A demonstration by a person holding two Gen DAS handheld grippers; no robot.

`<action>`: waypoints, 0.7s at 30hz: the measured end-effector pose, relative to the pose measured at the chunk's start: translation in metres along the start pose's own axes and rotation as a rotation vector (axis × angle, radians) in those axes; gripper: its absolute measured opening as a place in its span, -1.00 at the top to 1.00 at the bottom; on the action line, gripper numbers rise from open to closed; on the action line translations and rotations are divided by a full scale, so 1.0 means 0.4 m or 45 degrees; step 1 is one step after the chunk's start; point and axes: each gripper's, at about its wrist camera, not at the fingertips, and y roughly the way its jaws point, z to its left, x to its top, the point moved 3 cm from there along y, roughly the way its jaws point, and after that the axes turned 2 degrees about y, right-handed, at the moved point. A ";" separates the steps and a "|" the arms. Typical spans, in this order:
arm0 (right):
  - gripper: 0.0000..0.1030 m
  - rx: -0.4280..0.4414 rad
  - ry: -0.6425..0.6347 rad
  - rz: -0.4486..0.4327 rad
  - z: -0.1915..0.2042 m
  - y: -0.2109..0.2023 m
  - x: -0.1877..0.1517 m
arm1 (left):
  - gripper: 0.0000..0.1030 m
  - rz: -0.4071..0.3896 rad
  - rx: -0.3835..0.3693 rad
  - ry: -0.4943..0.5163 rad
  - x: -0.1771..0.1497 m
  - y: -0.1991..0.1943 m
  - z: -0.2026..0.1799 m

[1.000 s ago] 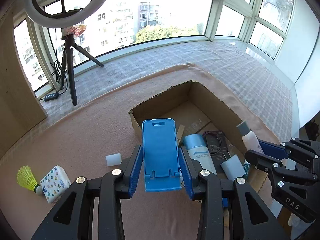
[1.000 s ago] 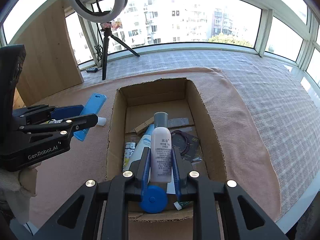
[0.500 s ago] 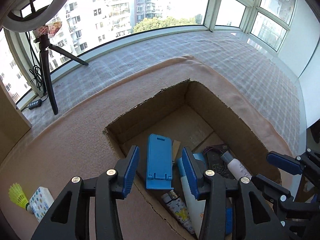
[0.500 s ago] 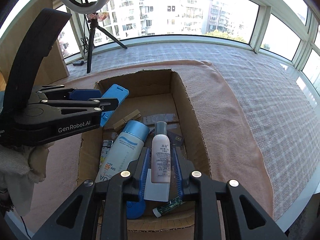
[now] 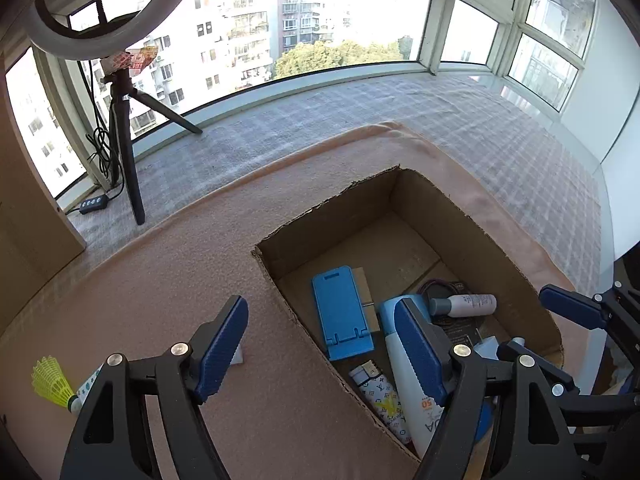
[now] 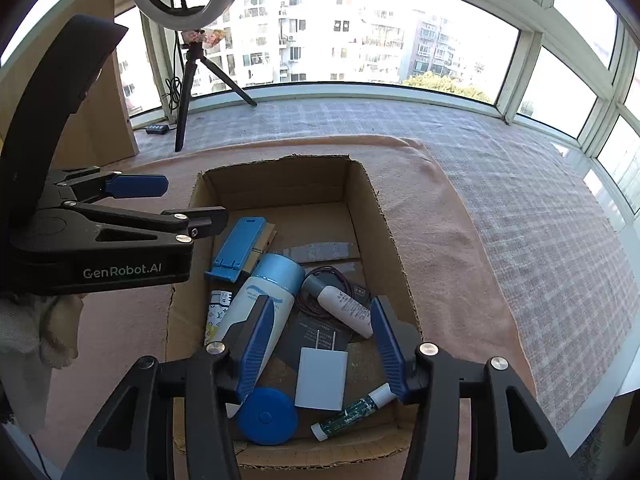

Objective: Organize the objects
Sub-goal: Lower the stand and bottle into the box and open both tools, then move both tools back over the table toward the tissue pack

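Both claws are standing wide and holding nothing: the left claw is hanging over the near-left rim of the open brown cardboard box, the right claw over its near end. The blue plastic phone stand and the small white bottle with a grey cap are lying inside, loose. Judgement: the release is complete. To finish well, each claw should be rising straight up, clear of the rim, before heading for the yellow-green shuttlecock lying outside on the pink table covering.

Patterned packet behind left gripper
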 end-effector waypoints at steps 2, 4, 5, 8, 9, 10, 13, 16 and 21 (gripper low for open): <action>0.04 0.004 -0.013 -0.004 0.015 -0.005 0.001 | -0.53 -0.003 0.020 -0.005 -0.015 -0.019 0.017; 0.02 0.011 -0.023 -0.007 0.031 -0.010 0.001 | -0.53 -0.002 0.046 -0.009 -0.032 -0.039 0.036; 0.02 0.017 -0.027 -0.009 0.040 -0.012 0.001 | -0.53 -0.003 0.055 -0.017 -0.041 -0.052 0.047; -0.03 0.039 -0.034 -0.019 0.065 -0.024 0.001 | -0.54 -0.008 0.078 -0.029 -0.069 -0.090 0.078; -0.05 0.048 -0.033 -0.022 0.072 -0.029 0.001 | -0.54 -0.011 0.090 -0.032 -0.079 -0.105 0.089; -0.09 0.060 -0.032 -0.026 0.079 -0.032 0.002 | -0.58 -0.015 0.103 -0.037 -0.089 -0.121 0.103; -0.11 0.097 -0.028 -0.033 0.102 -0.041 0.004 | -0.63 -0.026 0.117 -0.086 -0.122 -0.166 0.152; -0.15 0.142 -0.025 -0.034 0.128 -0.047 0.004 | -0.68 -0.029 0.136 -0.154 -0.167 -0.208 0.214; -0.20 0.233 -0.040 0.009 0.184 -0.046 -0.012 | -0.69 0.009 0.196 -0.239 -0.276 -0.253 0.312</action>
